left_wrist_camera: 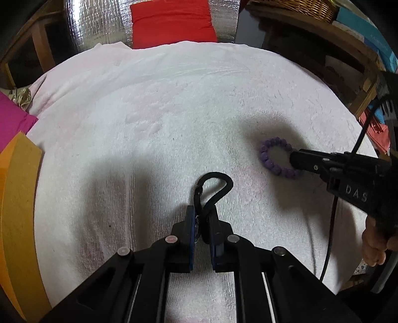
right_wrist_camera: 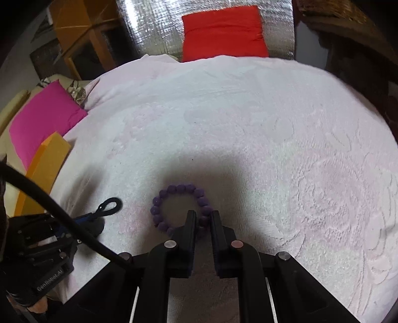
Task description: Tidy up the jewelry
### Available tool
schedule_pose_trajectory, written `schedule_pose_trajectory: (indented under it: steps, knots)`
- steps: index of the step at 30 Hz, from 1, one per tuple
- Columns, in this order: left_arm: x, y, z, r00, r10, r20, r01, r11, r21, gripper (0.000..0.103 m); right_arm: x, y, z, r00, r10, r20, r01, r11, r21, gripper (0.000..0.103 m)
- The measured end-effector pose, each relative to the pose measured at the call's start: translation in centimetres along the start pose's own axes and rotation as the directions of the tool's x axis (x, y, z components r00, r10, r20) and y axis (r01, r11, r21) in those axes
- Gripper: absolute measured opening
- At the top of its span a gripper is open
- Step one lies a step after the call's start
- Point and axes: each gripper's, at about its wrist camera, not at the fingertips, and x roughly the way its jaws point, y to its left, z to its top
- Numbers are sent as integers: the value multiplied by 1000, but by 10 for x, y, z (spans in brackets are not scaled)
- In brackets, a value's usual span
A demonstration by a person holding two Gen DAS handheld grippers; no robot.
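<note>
My left gripper [left_wrist_camera: 202,211] is shut on a black cord loop [left_wrist_camera: 216,182] whose free end sticks out ahead over the white towel [left_wrist_camera: 174,99]. It also shows in the right wrist view [right_wrist_camera: 109,206] at lower left. A purple bead bracelet [left_wrist_camera: 270,155] lies on the towel to the right. My right gripper [right_wrist_camera: 202,216] is closed on the near right side of the bracelet [right_wrist_camera: 174,193], with beads pinched between its fingers; the bracelet still rests on the towel. The right gripper's fingers [left_wrist_camera: 306,161] reach in from the right in the left wrist view.
An orange box [left_wrist_camera: 17,211] stands at the towel's left edge, with a pink cushion [right_wrist_camera: 42,119] behind it. A red cushion [right_wrist_camera: 223,32] lies beyond the far edge against silver foil. A wicker basket [left_wrist_camera: 303,7] and dark furniture are at the back right.
</note>
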Motion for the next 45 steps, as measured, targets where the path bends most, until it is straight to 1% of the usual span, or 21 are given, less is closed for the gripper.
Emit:
schedule_pose_trajectory:
  steps: [5, 11, 17, 23, 24, 26, 28, 30, 32, 34, 39, 42, 45]
  knots:
    - [1, -5, 2, 1000, 27, -1, -27, 999, 30, 10, 4, -1, 5, 1000, 1, -16, -1, 1000, 12, 14]
    - [4, -8, 3, 999, 40, -3, -40, 998, 52, 11, 8, -2, 10, 1000, 10, -27, -10, 1000, 19, 14]
    - [7, -9, 5, 998, 57, 2, -57, 995, 77, 14, 11, -5, 12, 999, 19, -38, -18, 999, 33, 15]
    - [8, -10, 4, 998, 69, 10, -69, 994, 89, 18, 13, -2, 13, 999, -3, -44, 4, 1000, 29, 15]
    - [8, -9, 4, 997, 72, 12, -73, 993, 90, 21, 14, -2, 13, 999, -6, -44, 8, 1000, 28, 15]
    - [8, -9, 3, 996, 88, 17, -89, 992, 91, 29, 14, -2, 14, 999, -10, -47, 12, 999, 31, 15]
    - [9, -5, 3, 994, 110, 22, -112, 990, 81, 46, 14, -2, 14, 999, -11, -48, 13, 999, 39, 15]
    - [10, 0, 3, 993, 116, 20, -117, 991, 58, 54, 15, 0, 14, 999, -22, -47, 23, 999, 35, 15]
    - [11, 4, 4, 995, 103, 18, -103, 994, 43, 56, 15, 3, 13, 998, -48, -40, 49, 999, 20, 12]
    - [11, 5, 4, 994, 105, 21, -106, 993, 44, 58, 16, 7, 13, 997, -69, -30, 69, 998, 2, 12]
    - [11, 9, 6, 997, 76, 15, -76, 997, 14, 58, 17, 13, 11, 996, -94, 5, 94, 994, -51, 12]
    - [10, 8, 6, 997, 79, 15, -79, 997, 16, 58, 18, 15, 11, 994, -104, 17, 105, 991, -86, 12]
    - [10, 8, 6, 997, 78, 21, -79, 997, 24, 55, 18, 17, 11, 994, -108, 19, 110, 989, -95, 12]
